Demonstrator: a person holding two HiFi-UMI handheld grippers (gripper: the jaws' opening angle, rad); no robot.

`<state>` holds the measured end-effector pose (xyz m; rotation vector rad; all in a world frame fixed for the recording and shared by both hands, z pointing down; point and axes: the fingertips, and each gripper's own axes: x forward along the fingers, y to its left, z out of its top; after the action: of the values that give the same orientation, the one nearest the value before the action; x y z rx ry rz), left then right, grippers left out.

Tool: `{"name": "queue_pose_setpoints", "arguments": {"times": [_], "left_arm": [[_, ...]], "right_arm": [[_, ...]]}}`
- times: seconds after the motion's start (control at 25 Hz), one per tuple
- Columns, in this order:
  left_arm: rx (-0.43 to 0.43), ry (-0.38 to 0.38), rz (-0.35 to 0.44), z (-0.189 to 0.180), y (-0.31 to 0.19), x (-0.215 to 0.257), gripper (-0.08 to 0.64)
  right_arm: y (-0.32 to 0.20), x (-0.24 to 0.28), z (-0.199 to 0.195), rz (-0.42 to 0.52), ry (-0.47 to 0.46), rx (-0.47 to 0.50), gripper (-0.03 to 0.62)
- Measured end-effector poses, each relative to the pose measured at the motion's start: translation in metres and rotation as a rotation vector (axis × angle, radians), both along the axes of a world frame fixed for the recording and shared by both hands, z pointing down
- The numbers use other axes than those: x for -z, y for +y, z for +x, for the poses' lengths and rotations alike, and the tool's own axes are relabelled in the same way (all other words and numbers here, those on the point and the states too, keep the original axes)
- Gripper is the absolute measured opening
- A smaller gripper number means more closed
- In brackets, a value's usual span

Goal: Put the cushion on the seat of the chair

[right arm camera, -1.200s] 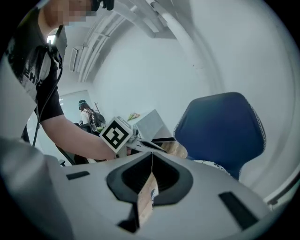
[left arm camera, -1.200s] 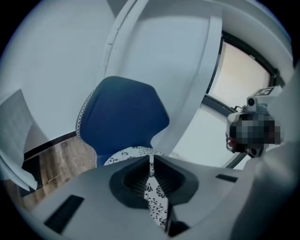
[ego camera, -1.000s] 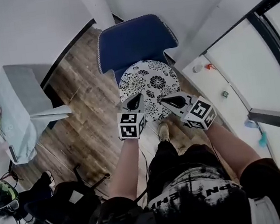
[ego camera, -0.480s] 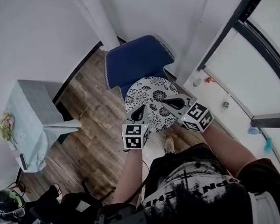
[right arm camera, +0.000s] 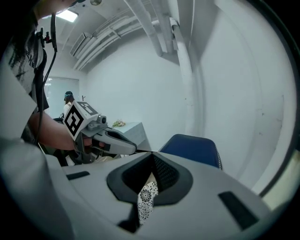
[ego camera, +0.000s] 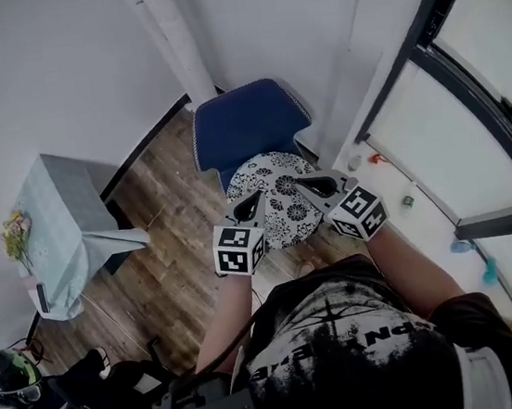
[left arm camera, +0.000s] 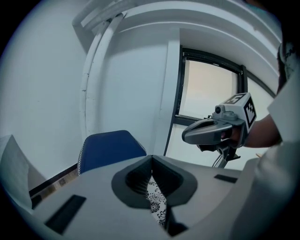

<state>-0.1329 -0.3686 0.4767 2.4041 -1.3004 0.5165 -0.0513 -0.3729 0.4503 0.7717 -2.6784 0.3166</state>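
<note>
Just before the blue chair [ego camera: 248, 127], the floral cushion [ego camera: 280, 212] is held aloft, its near rim clamped by left tongs [ego camera: 252, 203] and right tongs [ego camera: 307, 183]; soft, light, floppy handling is expected.

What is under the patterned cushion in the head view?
The blue chair: its backrest shows beyond the cushion, but the cushion covers the seat. The left tool and the right tool clamp the cushion's near edge.
</note>
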Motion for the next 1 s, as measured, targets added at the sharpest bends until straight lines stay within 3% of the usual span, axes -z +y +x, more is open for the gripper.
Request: {"name": "queue_pose_setpoints", "arguments": {"times": [0.32, 1.0], "left_arm": [[-0.021, 0.027, 0.01, 0.009, 0.004, 0.011, 0.015], [-0.045, 0.01, -0.003, 0.011, 0.01, 0.011, 0.015]], "right_arm": [[0.007, 0.006, -0.002, 0.011, 0.006, 0.015, 0.017], [0.011, 0.005, -0.006, 0.018, 0.016, 0.02, 0.017]]}}
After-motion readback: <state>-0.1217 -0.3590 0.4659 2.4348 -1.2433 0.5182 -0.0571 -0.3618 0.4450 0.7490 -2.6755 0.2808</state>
